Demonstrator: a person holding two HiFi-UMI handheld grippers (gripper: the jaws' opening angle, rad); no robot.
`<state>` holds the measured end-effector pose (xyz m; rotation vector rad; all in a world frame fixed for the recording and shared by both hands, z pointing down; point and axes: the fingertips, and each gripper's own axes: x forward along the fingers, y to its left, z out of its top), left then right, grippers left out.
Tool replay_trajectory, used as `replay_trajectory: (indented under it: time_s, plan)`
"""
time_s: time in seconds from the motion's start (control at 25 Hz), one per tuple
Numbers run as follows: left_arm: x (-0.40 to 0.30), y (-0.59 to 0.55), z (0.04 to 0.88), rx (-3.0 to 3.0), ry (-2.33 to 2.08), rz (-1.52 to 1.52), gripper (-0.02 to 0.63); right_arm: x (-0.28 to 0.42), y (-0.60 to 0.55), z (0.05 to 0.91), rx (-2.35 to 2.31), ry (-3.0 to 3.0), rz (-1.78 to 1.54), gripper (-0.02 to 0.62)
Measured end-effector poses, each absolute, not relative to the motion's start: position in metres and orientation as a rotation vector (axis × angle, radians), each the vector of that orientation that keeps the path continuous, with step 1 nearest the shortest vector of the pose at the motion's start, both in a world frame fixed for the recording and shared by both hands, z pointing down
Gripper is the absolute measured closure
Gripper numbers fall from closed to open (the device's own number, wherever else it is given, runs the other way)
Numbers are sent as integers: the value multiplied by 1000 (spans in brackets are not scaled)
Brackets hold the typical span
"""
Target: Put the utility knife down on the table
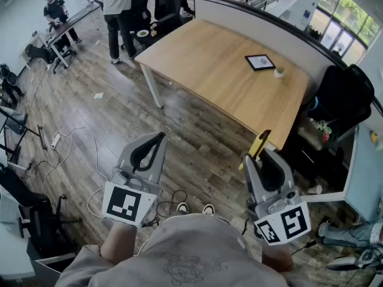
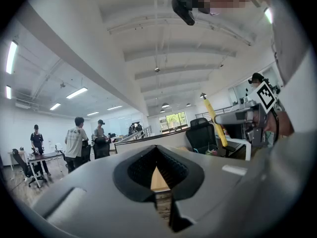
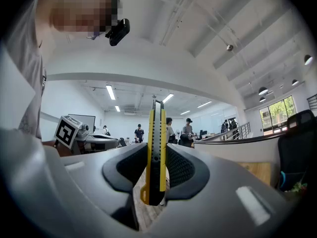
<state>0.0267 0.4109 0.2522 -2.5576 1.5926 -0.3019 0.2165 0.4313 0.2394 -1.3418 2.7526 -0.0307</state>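
A yellow and black utility knife (image 1: 259, 143) (image 3: 155, 152) stands upright between the jaws of my right gripper (image 1: 258, 157) (image 3: 156, 145), which is shut on it. The knife sticks up past the jaw tips. It hangs in the air over the wood floor, short of the near corner of the wooden table (image 1: 215, 64). My left gripper (image 1: 160, 136) (image 2: 156, 148) is held beside it, its tips together and nothing between them. In the left gripper view the knife (image 2: 214, 118) shows at the right as a slanted yellow bar.
A black tablet (image 1: 260, 61) and a small cup (image 1: 279, 72) lie near the table's far right edge. A black office chair (image 1: 344, 100) stands to the right of the table. Cables (image 1: 72, 142) trail over the floor at left. People stand at desks (image 1: 119, 17) at the back left.
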Motion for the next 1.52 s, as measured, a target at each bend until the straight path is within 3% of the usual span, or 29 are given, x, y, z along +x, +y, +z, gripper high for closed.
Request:
replay_trajectory:
  time_s: [0.68, 1.52]
  plan:
    - [80, 421, 270, -2546, 1622, -315, 604, 264, 435, 260, -1304, 2792, -37, 472]
    - [46, 365, 289, -2491, 1724, -334, 604, 227, 360, 280, -1193, 2855, -57, 472]
